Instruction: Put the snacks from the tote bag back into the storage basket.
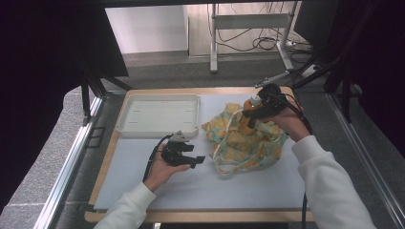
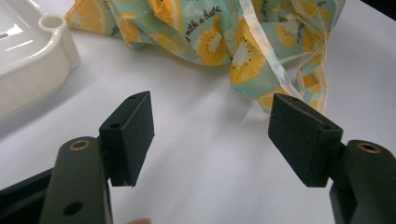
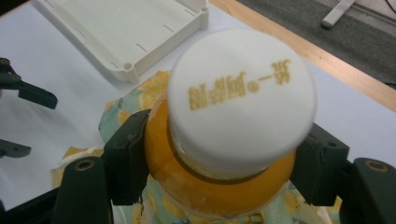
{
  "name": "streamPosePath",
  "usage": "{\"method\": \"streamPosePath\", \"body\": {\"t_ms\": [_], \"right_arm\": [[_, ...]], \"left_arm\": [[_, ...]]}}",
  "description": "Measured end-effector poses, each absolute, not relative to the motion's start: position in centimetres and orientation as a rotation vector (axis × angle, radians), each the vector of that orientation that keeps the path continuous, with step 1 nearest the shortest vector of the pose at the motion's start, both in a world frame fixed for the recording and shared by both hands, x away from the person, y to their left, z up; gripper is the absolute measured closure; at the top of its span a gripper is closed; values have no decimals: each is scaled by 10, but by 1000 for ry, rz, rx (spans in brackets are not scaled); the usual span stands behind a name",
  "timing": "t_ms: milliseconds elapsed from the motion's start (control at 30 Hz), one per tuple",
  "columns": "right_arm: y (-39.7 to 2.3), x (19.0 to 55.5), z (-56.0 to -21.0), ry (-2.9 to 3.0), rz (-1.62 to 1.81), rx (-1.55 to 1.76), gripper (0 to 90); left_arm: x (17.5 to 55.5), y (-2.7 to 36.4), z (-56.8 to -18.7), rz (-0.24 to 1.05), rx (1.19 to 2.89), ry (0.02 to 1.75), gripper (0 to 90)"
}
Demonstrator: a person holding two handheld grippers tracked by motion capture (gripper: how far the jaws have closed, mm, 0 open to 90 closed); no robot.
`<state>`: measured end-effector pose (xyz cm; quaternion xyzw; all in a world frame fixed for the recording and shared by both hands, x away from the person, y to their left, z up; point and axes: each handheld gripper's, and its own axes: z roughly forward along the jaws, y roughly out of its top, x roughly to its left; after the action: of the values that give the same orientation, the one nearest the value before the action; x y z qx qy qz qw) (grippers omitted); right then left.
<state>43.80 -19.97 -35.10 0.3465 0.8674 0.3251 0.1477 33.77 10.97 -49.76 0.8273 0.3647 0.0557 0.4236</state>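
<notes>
An orange bottle (image 1: 248,116) with a white cap (image 3: 240,95) is held above the lemon-print cloth bag (image 1: 246,139). My right gripper (image 1: 255,112) is shut on the bottle, its black pads (image 3: 128,156) pressing the orange shoulder just under the cap. The bag (image 2: 219,37) lies crumpled on the white mat with its pale drawstring (image 2: 275,65) trailing out. Left of the bag, my left gripper (image 1: 196,160) rests low over the mat, jaws wide open and nothing between the pads (image 2: 133,133). It points toward the bag's near edge.
A cream plastic tray (image 1: 158,114) sits at the back left of the mat, its corner (image 2: 51,32) close to the left gripper. The wooden table edge (image 3: 299,46) runs behind the bottle. Bare white mat (image 1: 200,188) spreads in front of both hands.
</notes>
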Motion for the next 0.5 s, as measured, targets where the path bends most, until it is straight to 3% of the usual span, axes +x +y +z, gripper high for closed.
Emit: {"method": "streamPosePath", "body": {"t_ms": [500], "right_arm": [[-196, 433, -329, 2465, 1030, 960, 305]], "left_arm": [[337, 109, -499, 145, 2082, 910, 307]]}}
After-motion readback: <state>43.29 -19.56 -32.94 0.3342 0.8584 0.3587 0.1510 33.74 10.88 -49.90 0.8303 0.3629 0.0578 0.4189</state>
